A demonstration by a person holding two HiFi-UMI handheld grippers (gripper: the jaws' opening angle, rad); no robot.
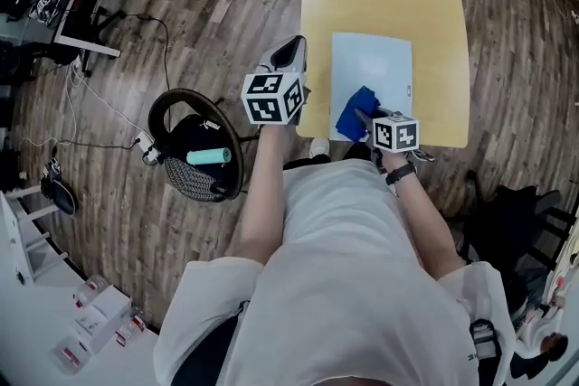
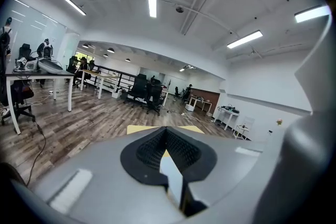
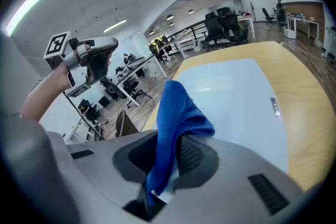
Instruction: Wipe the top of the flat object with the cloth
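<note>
Our right gripper [image 3: 167,168] has its jaws clamped on the blue cloth [image 1: 355,110], over the near edge of the pale flat object [image 1: 375,66] on the yellow surface [image 1: 441,41]. Our left gripper [image 1: 288,61], jaws together and empty, hovers beside the surface, so the unpinned object may slide under wiping.

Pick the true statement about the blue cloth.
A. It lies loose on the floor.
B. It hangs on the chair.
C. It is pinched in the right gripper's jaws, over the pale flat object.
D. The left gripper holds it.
C: the right gripper view shows the blue cloth clamped between the jaws of the right gripper, with the pale flat object on the table just beyond it.
</note>
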